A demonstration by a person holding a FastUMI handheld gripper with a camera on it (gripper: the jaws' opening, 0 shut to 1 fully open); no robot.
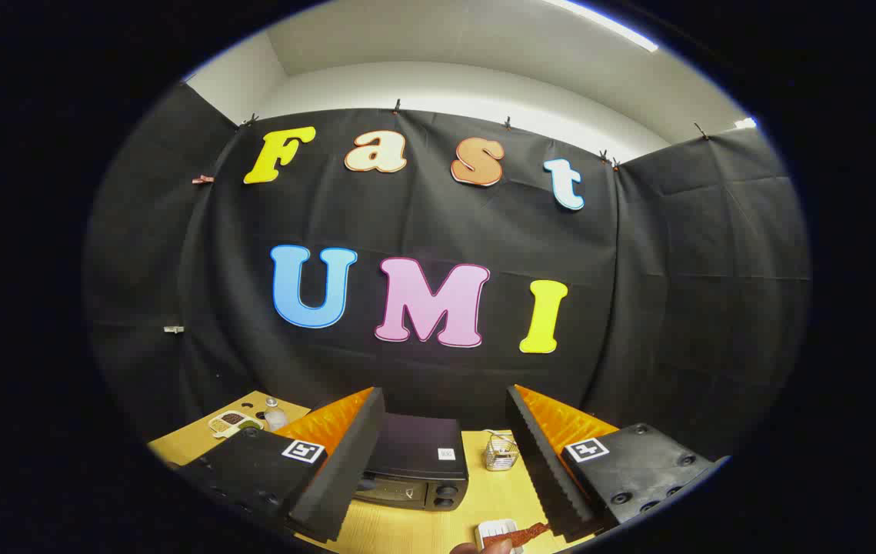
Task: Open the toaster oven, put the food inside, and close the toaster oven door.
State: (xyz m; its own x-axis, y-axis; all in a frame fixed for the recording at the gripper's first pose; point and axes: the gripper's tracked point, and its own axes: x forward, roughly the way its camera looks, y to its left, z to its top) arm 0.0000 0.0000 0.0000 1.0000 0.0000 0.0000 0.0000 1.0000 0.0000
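My gripper stands open, its two black fingers with orange backs spread wide and nothing between them. A black toaster oven sits on the wooden table ahead, seen between the fingers, closer to the left one. Its door looks shut and two knobs show at its right side. A reddish-brown strip of food lies on a small white plate near the right finger's base, with a fingertip of a person's hand just beside it.
A small wire basket stands to the right of the oven, by the right finger. Beyond the left finger, at the table's far corner, lie a white dish with dark contents and a small jar.
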